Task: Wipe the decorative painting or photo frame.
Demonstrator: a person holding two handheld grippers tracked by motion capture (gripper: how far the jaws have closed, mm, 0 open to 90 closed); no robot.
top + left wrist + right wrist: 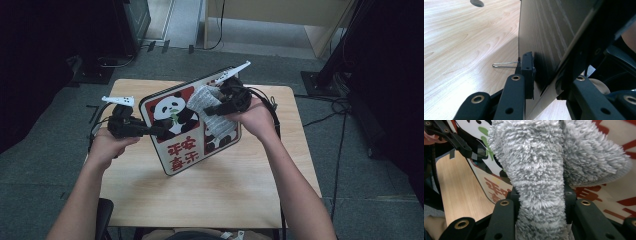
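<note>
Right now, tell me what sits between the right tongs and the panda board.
A grey fluffy cloth. In the right gripper view the right tongs clamp it, and it hangs against the panda board. The high view shows it there too.

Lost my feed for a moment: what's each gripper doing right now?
Left gripper: shut on the panda board, gripping its edge.
Right gripper: shut on the grey cloth, against the board's face.

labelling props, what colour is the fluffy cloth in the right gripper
Light grey, a fluffy microfibre cloth; the right gripper view shows it best.
</note>
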